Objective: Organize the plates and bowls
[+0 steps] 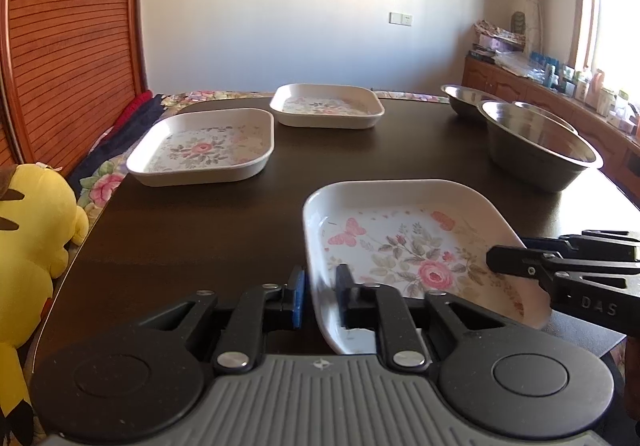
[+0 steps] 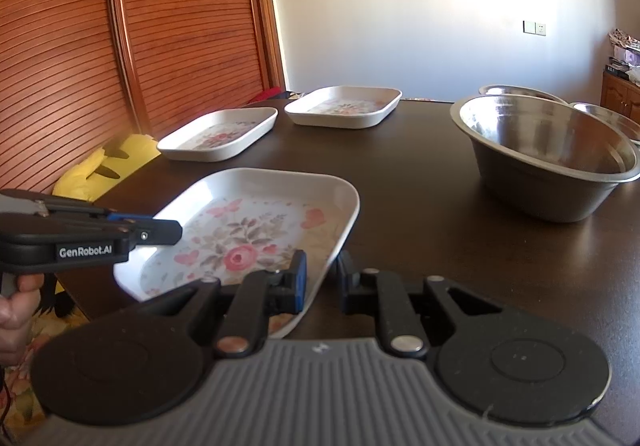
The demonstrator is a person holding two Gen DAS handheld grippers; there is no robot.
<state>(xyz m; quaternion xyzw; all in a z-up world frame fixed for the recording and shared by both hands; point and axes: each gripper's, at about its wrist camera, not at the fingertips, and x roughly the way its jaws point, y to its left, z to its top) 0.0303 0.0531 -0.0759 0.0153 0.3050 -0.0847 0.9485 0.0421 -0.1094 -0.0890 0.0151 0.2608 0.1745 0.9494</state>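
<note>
Sunlit cream wall (image 1: 280, 5) and slatted wooden doors (image 2: 100, 45) stand behind a dark brown surface (image 1: 200, 226) that carries everything. At its near edge sits the nearest floral plate (image 1: 400, 238), a white square dish painted with pink roses and butterflies. My left tongs (image 1: 320, 286) straddle this plate's near-left rim: the blue-padded finger is outside the wall, the other finger inside, and a narrow gap shows between them, so the pads seem barely parted and I cannot tell that they press the rim. My right tongs (image 2: 322, 278) straddle the plate's near-right rim in the same way, set narrow, one finger inside the dish and one outside; the rim runs between them, and the grip looks closed on it. Each tool shows from the side in the other's view, reaching over the plate. A hand (image 2: 16, 306) grips the left tool's handle. Toward the far left corner lie two more floral plates, one nearer (image 1: 204, 145) and one farther (image 1: 326, 103), just apart from each other. Along the right edge stand steel bowls: a large one (image 2: 548, 153) nearest, with others (image 1: 464, 97) close behind it. A yellow plush toy (image 1: 32, 226) rests off the left edge.
</note>
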